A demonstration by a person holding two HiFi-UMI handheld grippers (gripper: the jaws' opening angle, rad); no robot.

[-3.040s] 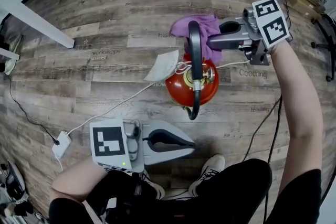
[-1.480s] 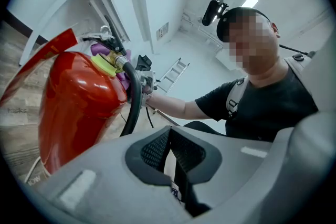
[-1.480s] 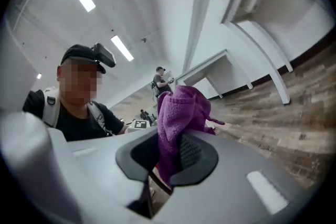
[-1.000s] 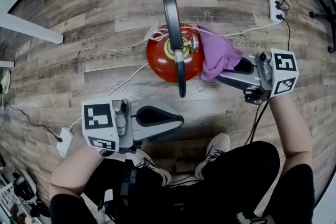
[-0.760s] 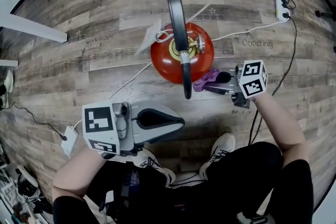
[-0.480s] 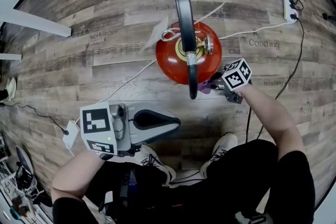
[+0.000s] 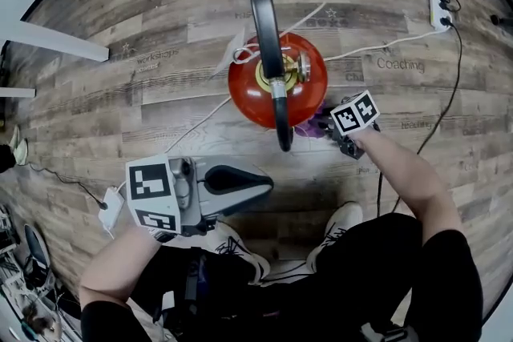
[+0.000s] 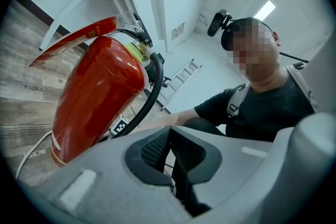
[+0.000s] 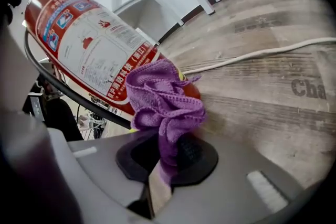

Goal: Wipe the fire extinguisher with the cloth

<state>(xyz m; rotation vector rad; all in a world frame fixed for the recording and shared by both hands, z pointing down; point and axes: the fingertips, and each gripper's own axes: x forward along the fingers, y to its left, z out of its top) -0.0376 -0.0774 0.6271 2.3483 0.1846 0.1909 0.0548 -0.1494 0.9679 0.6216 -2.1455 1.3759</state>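
Fire extinguisher [image 7: 250, 92], red steel cylinder with black hose [image 7: 263, 12]: upright on the wood-plank floor [image 7: 160, 28], just ahead of our feet. We judge the wiping to be under way low on its side, with the upper body and top still to do.
Left gripper [image 7: 268, 185], grey: held level, well apart from the cylinder, jaws pressed together, empty.
Right gripper [image 7: 330, 129]: arm reached down, nose tilted downward, pinching the purple knitted cloth [image 9: 164, 99].
Cloth: bunched, against the cylinder near its base.

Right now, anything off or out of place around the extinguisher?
Nothing damaged or spilled. The fire extinguisher stands upright; only a loose white cable trails across the floor to its base.
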